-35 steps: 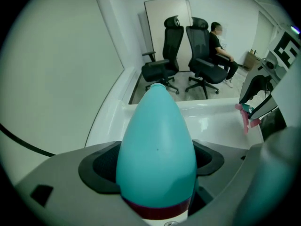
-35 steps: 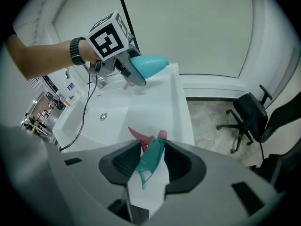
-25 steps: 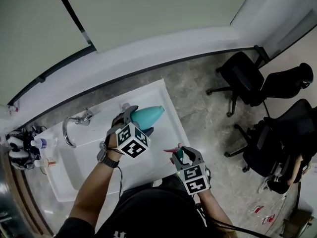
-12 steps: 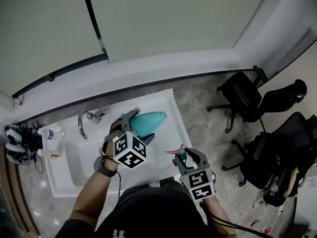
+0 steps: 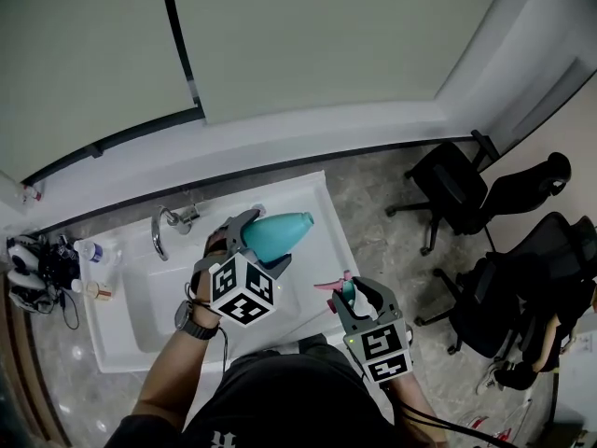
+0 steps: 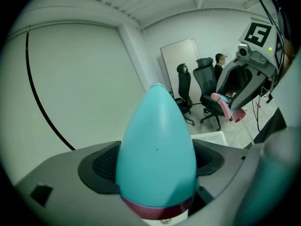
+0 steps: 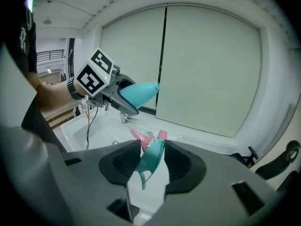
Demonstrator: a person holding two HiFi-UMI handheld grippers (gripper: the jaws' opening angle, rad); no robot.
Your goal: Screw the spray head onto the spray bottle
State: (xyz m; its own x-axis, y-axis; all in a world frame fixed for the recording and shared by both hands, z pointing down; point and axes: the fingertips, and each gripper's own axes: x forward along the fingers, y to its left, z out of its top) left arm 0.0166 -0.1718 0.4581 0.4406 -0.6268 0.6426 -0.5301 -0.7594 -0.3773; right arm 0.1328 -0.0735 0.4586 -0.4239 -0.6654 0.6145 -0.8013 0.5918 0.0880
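We see the left gripper (image 5: 262,241) clamped on the wide end of the teal spray bottle (image 6: 157,154), held in the air over the white sink (image 5: 140,311) with its narrow end pointing right. The right gripper (image 5: 351,297), near and right of it, has its jaws partly closed on the spray head (image 7: 151,157) - teal body pinched, pink trigger poking out far. We judge both light, hard, smooth plastic - the tapered bottle could slip, so grip its wide part, and take the head by its body, not the thin trigger.
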